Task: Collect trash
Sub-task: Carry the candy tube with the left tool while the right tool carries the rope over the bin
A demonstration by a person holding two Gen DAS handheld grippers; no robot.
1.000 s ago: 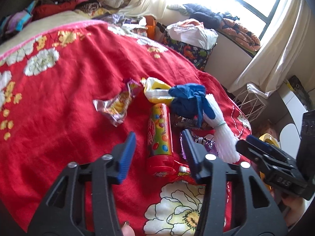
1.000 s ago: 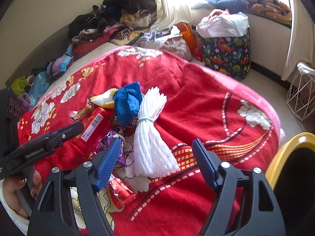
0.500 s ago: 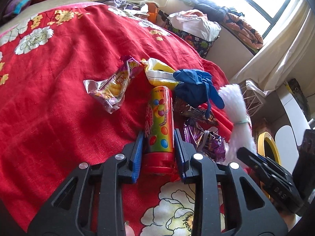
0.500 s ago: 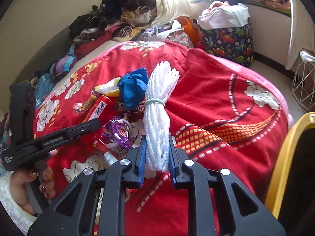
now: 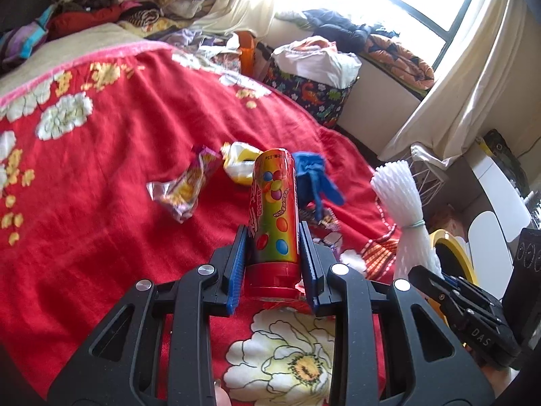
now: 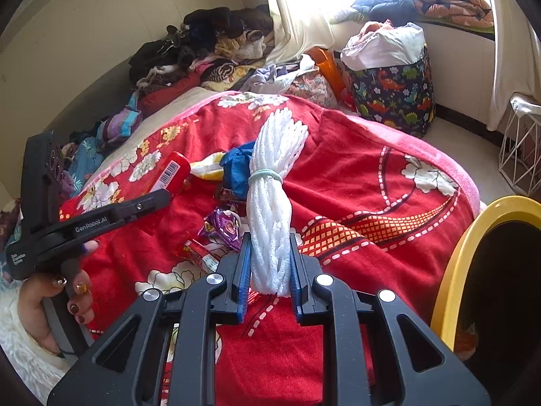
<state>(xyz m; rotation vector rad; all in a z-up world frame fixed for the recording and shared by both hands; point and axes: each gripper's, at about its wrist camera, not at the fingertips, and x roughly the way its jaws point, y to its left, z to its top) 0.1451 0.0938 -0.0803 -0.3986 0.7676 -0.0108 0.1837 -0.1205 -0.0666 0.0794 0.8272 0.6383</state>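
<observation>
The left tool (image 5: 273,264) grips a candy tube (image 5: 274,223) by its lower half, blue pads pressed against both sides just above the red cap; its jaws have just been closing, and the tube now fills the narrow gap between them. The tube tilts up and away from the red floral blanket (image 5: 101,176) that covers the bed. The right tool (image 6: 269,272) clamps the lower end of a white foam net bundle (image 6: 270,209), which is bound at its middle by a pale green elastic band (image 6: 265,175); these jaws have likewise just been closing, and the bundle is squeezed between them. The bundle stands up off the blanket, fanning out at its top.

Just beyond the tools, loose litter lies on the blanket: a purple wrapper (image 6: 225,226), a small red packet (image 6: 199,253) beside it, a crumpled foil wrapper (image 5: 182,189) to the left, a yellow-and-white wrapper (image 5: 238,165) and a blue glove (image 5: 312,182) behind the tube. At the right edge of the bed, a yellow-rimmed bin (image 6: 460,257) stands close to the right tool.

Farther back, a dinosaur-print basket (image 6: 394,98) full of laundry sits on the floor below the bright window, and heaped clothes (image 6: 203,50) line the wall behind the bed.
</observation>
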